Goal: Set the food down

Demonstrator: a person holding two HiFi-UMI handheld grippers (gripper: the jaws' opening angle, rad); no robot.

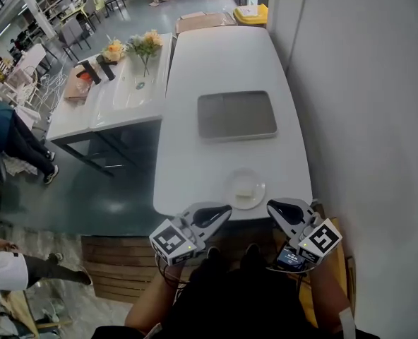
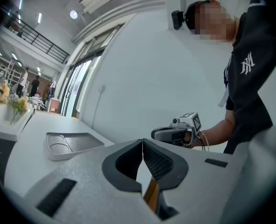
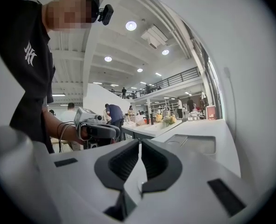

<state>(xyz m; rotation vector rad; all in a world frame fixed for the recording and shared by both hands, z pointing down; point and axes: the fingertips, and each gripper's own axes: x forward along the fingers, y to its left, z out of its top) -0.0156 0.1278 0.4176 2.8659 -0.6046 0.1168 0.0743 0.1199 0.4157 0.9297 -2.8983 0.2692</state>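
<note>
A small white plate sits near the front edge of the long white table, with a pale piece of food on it. A grey tray lies empty behind it, toward the table's middle. My left gripper hovers at the table's front edge, just left of the plate, shut with nothing in it. Just right of the plate, my right gripper is also shut and empty. The left gripper view shows shut jaws, the tray and the right gripper. In the right gripper view the jaws meet too.
A white wall runs along the table's right side. A second white table stands to the left with flowers and small items. A yellow bin is at the far end. People stand at the left.
</note>
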